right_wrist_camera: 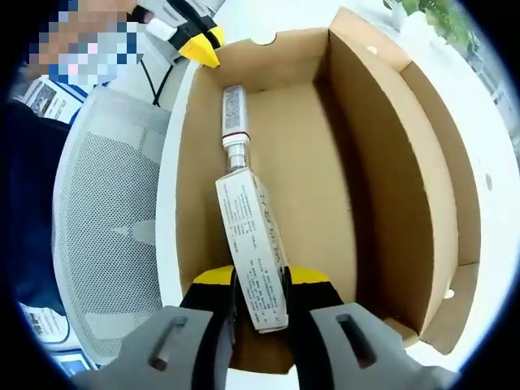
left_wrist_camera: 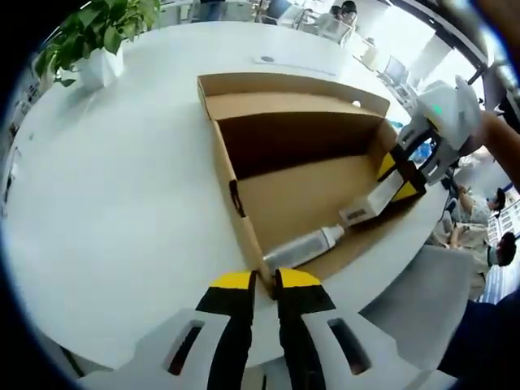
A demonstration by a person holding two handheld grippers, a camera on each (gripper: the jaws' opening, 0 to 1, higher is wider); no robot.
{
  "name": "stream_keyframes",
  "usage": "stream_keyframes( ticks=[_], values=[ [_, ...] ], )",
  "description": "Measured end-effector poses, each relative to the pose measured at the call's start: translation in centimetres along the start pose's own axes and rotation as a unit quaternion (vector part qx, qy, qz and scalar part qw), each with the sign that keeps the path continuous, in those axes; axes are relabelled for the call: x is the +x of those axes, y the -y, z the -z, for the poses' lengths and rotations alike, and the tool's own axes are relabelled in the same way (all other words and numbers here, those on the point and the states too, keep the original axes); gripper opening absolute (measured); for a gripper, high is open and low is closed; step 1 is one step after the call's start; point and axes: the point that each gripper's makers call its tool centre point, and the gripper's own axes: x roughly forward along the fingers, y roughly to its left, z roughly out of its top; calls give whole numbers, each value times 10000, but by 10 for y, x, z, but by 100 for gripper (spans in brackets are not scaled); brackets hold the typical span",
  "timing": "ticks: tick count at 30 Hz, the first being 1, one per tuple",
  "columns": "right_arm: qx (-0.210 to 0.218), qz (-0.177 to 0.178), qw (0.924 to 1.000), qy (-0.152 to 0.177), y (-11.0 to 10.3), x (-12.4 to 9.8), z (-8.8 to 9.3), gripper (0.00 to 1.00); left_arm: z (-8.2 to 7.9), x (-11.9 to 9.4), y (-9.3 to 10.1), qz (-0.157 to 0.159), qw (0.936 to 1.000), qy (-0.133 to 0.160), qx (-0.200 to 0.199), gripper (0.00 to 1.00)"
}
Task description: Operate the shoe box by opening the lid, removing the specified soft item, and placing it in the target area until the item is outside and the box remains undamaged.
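An open brown cardboard shoe box (left_wrist_camera: 244, 138) lies on a round white table (left_wrist_camera: 122, 203), its lid (left_wrist_camera: 284, 84) folded back. Inside lies a white soft tube with printed text (right_wrist_camera: 248, 236) and a silvery cap end (right_wrist_camera: 233, 110); in the left gripper view the same tube (left_wrist_camera: 370, 207) runs across the box floor. My right gripper (right_wrist_camera: 260, 280) is shut on the tube's flat white end, and it reaches in over the box's right wall as the right gripper (left_wrist_camera: 402, 175). My left gripper (left_wrist_camera: 266, 280) is shut on the box's near wall at the corner; its yellow tip shows as the left gripper (right_wrist_camera: 199, 41).
A potted plant (left_wrist_camera: 97, 41) stands at the table's far left. A grey mesh chair (right_wrist_camera: 114, 219) sits close to the table beside the box. A small round inset (left_wrist_camera: 266, 58) marks the tabletop behind the lid. People sit in the background (left_wrist_camera: 341, 16).
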Motion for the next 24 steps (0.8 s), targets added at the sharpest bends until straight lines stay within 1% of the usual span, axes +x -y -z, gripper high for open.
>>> stream_keyframes(
  ticks=[6,7,12,16,18,21,22,24],
  values=[
    [33,-25,10000,74,0,1,-3,24,1,0,0,-100,9999,-37,-1,6],
    [-7,-39,9999,94,-1,2,-5,24,0,0,0,-115,9999,-46,40,6],
    [-126,-68,9999,77,-5,9,-4,25,0,0,-1,-96,9999,-46,-16,6],
    [-202,-40,9996,180,-5,11,-9,21,1,-1,0,-106,9999,-40,-7,6],
    [-284,-7,9994,200,-4,11,-12,20,1,-1,0,-99,9999,-30,-30,6],
    [-280,10,9993,228,-2,12,-14,20,1,-1,0,-99,9999,-34,-27,6],
    [-263,13,9994,227,-2,12,-15,21,1,-1,0,-102,9999,-30,-25,6],
    [-259,21,9993,278,-2,13,-17,26,1,-1,0,-102,9999,-19,-29,6]
  ],
)
